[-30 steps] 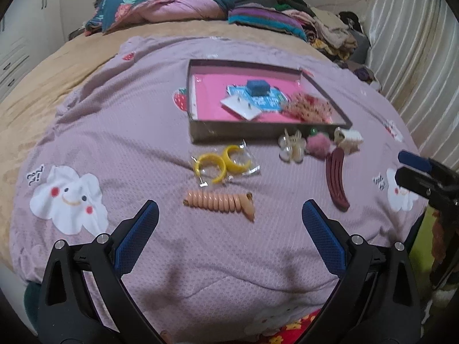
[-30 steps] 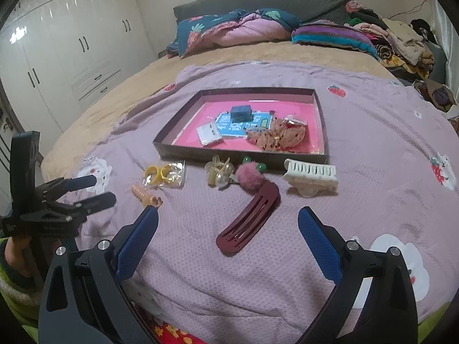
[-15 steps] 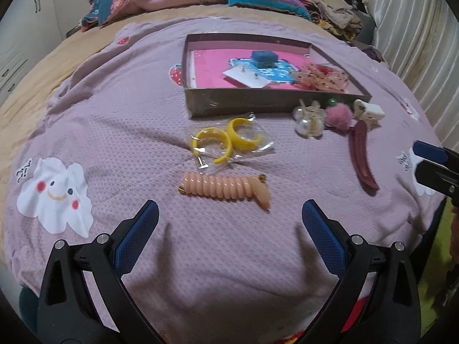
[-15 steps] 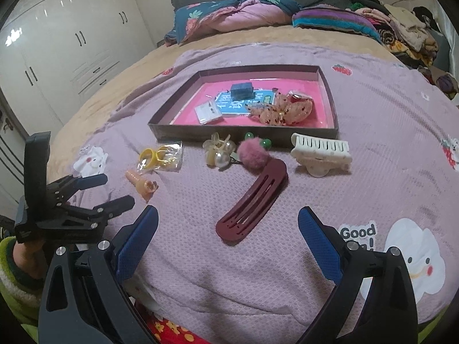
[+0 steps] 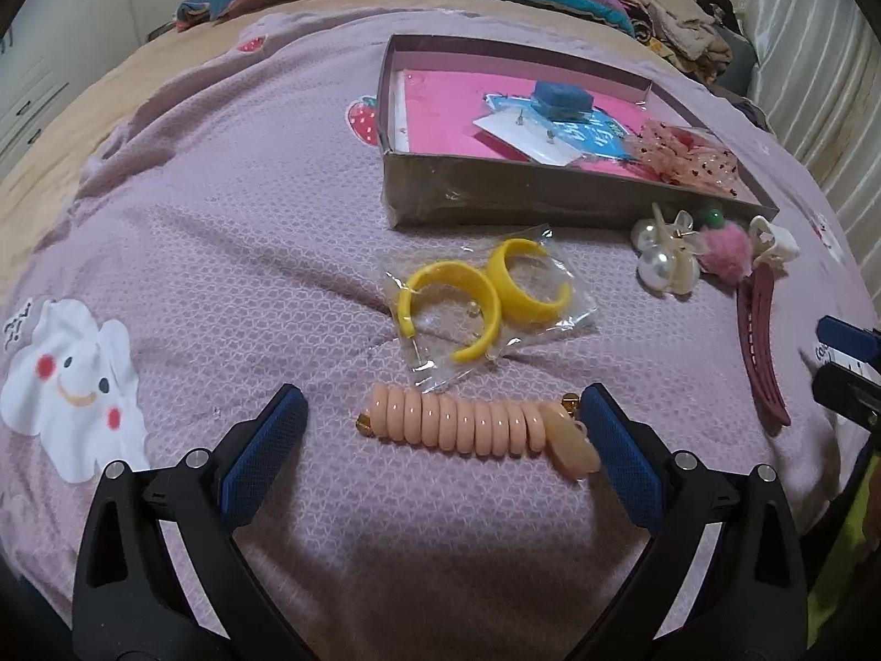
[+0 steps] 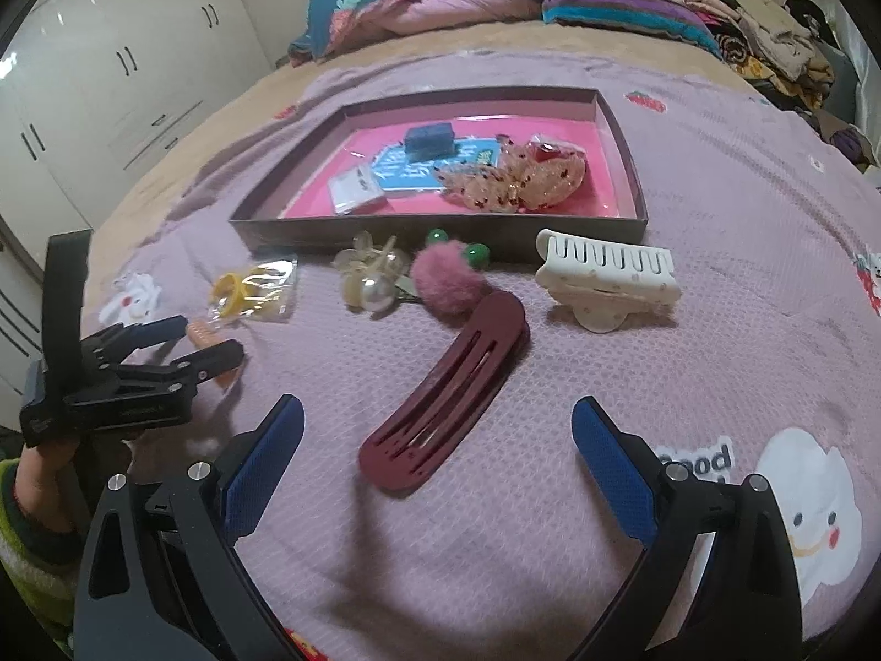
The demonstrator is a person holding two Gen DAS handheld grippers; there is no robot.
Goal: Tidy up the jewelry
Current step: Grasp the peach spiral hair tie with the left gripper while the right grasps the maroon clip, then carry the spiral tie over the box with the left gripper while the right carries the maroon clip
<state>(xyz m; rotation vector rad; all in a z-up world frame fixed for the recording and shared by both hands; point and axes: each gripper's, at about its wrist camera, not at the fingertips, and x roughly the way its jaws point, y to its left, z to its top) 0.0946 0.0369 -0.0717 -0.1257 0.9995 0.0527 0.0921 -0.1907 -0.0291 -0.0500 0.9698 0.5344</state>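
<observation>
Coil hair tie (image 5: pixel 473 423), between left tool (image 5: pixel 440 424) fingers

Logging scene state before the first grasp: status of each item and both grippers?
Left gripper: open, around the spiral hair tie.
Right gripper: open, around the maroon clip.
Yellow earrings: bagged, on blanket.
White claw clip: shut, outside box.
Box: open, partly filled.

Glossy peach plastic coil tie (image 5: pixel 473 423) lies on textured cloth blanket (image 5: pixel 220 253).
</observation>
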